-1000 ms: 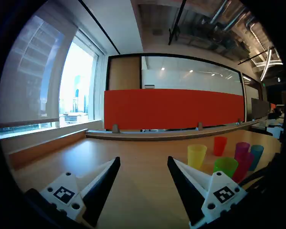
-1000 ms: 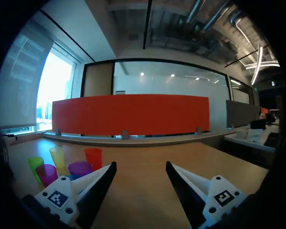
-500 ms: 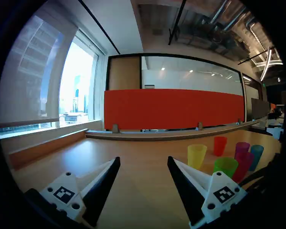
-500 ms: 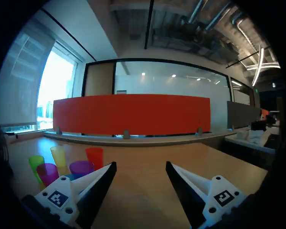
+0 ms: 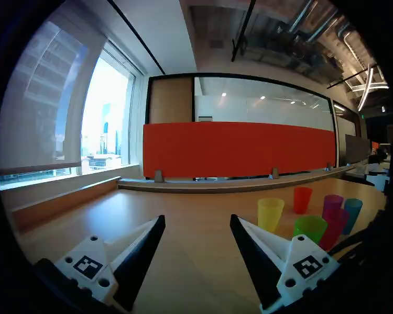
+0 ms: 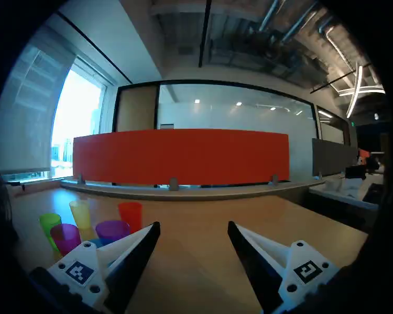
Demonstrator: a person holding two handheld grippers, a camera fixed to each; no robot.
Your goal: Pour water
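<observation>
Hovering wide open, holding nothing: left gripper (image 5: 196, 216) and right gripper (image 6: 193, 224), both over the wooden desk (image 5: 196, 261). Six cups sit right of the fingers in the left gripper view: yellow cup (image 5: 270, 213), red cup (image 5: 302, 199), purple cup (image 5: 333, 203), teal cup (image 5: 352, 212), green cup (image 5: 310, 228), magenta cup (image 5: 335, 227). In the right gripper view they sit left, the teal one half hidden by a finger. Behind the desk: red partition (image 5: 238, 149), window (image 5: 105, 131), pipes (image 6: 280, 21) on the ceiling.

The tabletop (image 5: 196, 251) is smooth, lightly glossy wood. The cups (image 5: 270, 213) look like translucent coloured plastic. The orange divider (image 5: 238, 149) looks matt.
</observation>
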